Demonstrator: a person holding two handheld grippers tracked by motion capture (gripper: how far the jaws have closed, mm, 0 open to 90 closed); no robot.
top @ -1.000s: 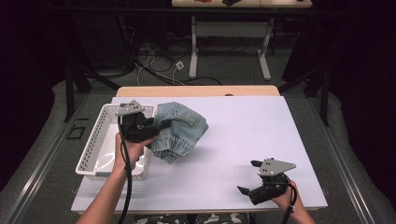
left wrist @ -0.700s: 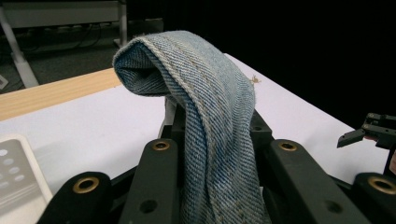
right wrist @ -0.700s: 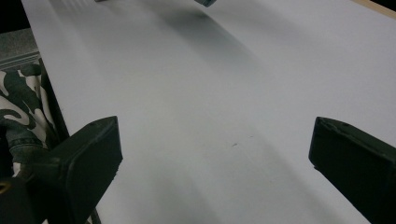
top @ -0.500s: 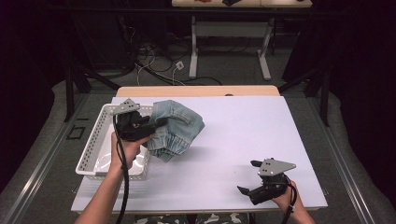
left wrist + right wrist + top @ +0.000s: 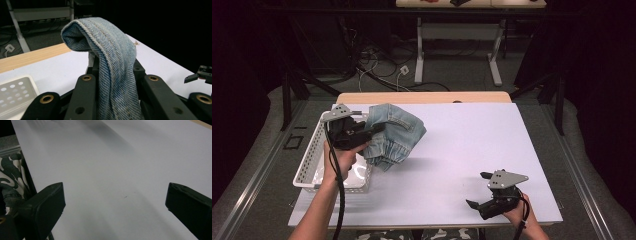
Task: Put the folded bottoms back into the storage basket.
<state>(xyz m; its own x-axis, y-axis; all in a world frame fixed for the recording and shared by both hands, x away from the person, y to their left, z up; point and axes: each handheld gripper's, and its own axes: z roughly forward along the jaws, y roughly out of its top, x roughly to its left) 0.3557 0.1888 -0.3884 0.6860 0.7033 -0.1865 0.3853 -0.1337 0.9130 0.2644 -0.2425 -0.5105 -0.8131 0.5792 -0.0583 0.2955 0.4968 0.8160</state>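
While the left gripper (image 5: 374, 131) holds its jaws pinched on a fold of the jeans (image 5: 396, 134), the garment hangs lifted over the bench (image 5: 472, 145), beside the white basket (image 5: 312, 170). The right gripper (image 5: 476, 192) rests near the bench's front edge, jaws spread, nothing between them.

Black left gripper (image 5: 379, 129) with brass screws, grey three-cornered plate, trailing black cable.

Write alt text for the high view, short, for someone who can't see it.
The left gripper is shut on a bundle of blue jeans, holding it beside a white basket at the left of a white table. The right gripper rests open near the table's front right corner, holding nothing.
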